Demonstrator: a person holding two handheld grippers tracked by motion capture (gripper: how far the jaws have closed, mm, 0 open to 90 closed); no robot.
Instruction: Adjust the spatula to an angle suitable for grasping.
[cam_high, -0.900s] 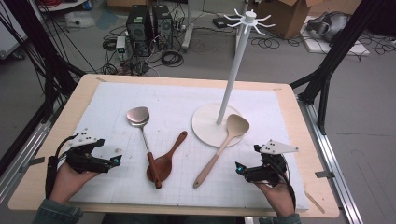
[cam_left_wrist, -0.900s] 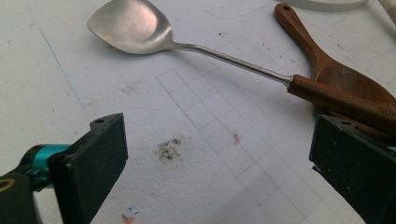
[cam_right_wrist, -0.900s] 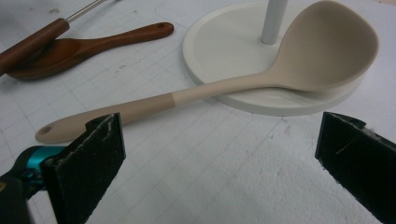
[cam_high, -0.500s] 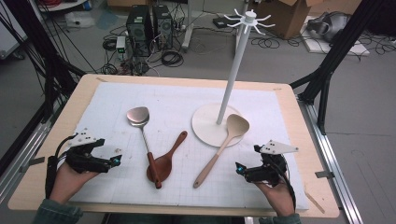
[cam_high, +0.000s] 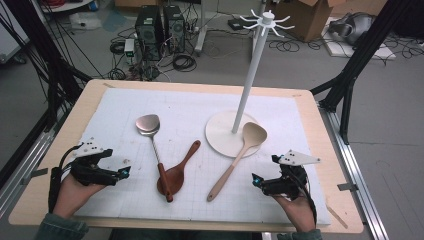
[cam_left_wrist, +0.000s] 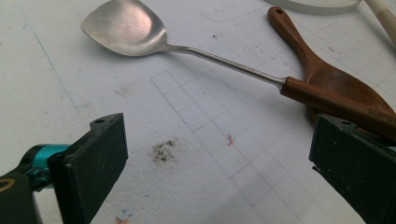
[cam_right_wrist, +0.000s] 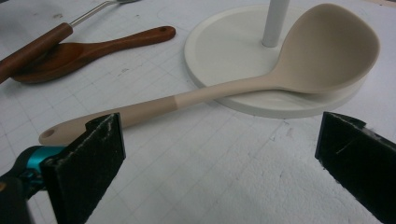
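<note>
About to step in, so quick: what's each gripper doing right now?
Left gripper: open, holding nothing.
Right gripper: open, holding nothing.

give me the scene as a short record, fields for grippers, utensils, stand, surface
left gripper: open, empty, by the spatula
right gripper: open, empty, by the ladle
spatula: metal, its brown handle lying across the wooden spoon
ladle: beige, bowl resting on the stand's base
stand: white, upright, hooks bare
mat: white, gridded
</note>
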